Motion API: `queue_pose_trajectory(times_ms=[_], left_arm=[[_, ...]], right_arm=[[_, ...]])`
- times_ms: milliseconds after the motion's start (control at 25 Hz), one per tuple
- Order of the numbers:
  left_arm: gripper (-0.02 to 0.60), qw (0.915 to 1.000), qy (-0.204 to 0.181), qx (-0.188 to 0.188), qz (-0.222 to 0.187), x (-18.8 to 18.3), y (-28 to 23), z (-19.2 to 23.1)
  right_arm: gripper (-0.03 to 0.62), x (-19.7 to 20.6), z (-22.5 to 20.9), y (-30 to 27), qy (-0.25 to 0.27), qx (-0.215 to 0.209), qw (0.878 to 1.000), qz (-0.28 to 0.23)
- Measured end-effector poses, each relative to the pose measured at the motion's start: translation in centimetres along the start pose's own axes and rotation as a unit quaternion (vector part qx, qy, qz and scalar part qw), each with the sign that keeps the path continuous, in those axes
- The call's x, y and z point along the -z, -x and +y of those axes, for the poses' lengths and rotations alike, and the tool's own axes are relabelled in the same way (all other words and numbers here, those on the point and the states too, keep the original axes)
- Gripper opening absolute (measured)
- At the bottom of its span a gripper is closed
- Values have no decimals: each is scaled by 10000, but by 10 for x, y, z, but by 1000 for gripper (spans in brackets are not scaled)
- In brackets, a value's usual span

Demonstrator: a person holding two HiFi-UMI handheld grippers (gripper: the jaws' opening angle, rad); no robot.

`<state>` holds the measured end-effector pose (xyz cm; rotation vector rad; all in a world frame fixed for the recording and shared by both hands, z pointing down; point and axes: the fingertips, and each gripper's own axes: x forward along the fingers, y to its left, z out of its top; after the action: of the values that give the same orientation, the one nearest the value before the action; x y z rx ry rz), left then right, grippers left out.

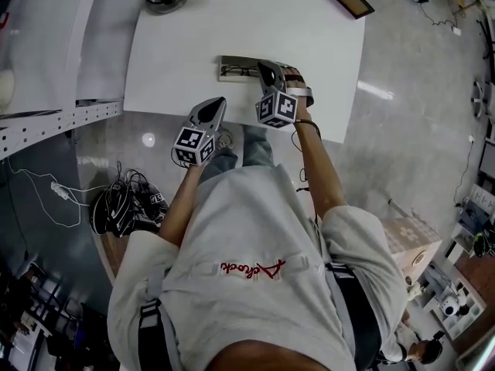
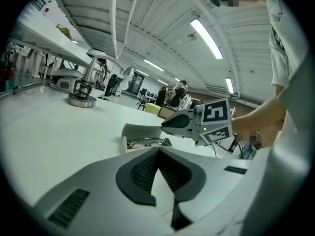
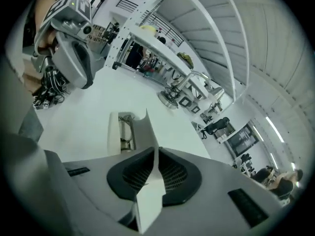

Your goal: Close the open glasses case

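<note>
My right claw (image 3: 156,151) pinching the thin lid (image 3: 142,132) of the open glasses case (image 3: 113,132) (glasses (image 3: 126,131) inside), my left claw (image 2: 158,150) closed on nothing, white table (image 1: 232,22)

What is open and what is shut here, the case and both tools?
Glasses case: open.
Lid: raised, pinched by the right tool.
Glasses: lying inside the case.
Right tool: shut on the lid.
Left tool: shut, nothing in it.
</note>
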<state>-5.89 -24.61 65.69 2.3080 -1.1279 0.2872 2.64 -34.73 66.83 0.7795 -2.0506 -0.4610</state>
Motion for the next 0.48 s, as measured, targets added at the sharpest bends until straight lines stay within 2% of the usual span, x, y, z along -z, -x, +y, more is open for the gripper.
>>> queue_pose_trajectory(times_ms=[80,160,480], left_arm=[[25,10000,-11,26,0,0,-1,0],[25,10000,-13,32,3,0,-1,0],[25,10000,-12,1,0,-2,-2,-1]], right_arm=[[114,0,2,-2,-14,-90,10000,6],[156,2,3,-3,-32,-127,9999,47],[156,7,-4,-11,98,-127,9998,135]])
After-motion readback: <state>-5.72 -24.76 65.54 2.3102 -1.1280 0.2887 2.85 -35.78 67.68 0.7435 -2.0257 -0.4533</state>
